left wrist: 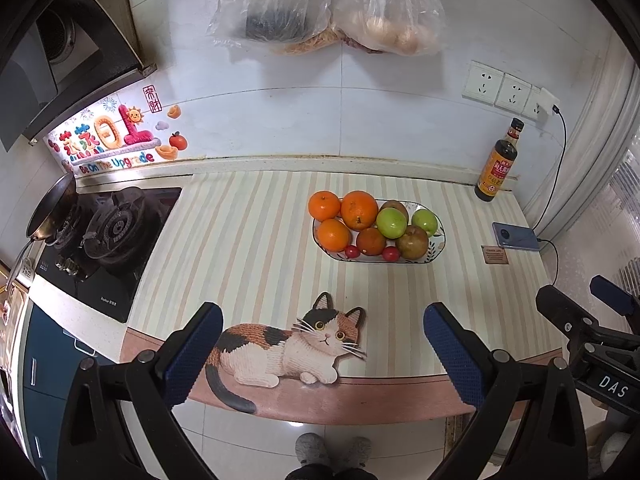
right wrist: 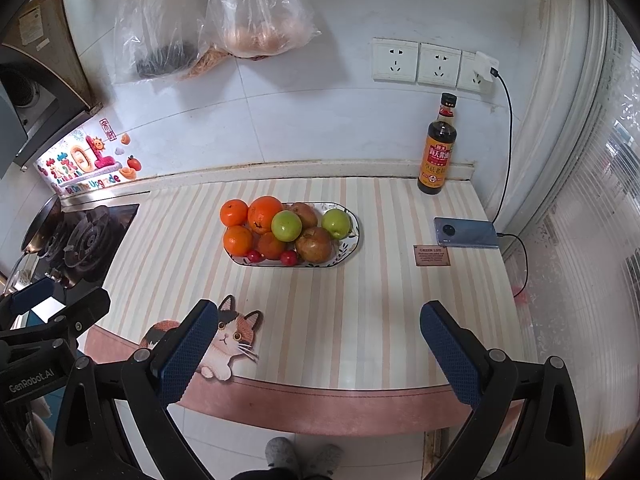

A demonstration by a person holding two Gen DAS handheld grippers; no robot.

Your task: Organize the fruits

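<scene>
An oval patterned plate (left wrist: 438,249) (right wrist: 352,245) on the striped counter mat holds several oranges (left wrist: 359,209) (right wrist: 265,213), two green apples (left wrist: 391,222) (right wrist: 286,226), brownish pears (left wrist: 412,241) (right wrist: 314,244) and two small red fruits (left wrist: 391,254) (right wrist: 288,257). My left gripper (left wrist: 322,332) is open and empty, held back over the counter's front edge. My right gripper (right wrist: 318,330) is open and empty too, at the front edge, to the right of the left one. Both are well short of the plate.
A gas hob (left wrist: 116,232) with a pan (left wrist: 52,210) lies at the left. A soy sauce bottle (right wrist: 438,148) stands at the back right by the wall. A phone (right wrist: 466,232) on a charging cable and a small card (right wrist: 431,255) lie at the right. Plastic bags (right wrist: 256,16) hang on the wall.
</scene>
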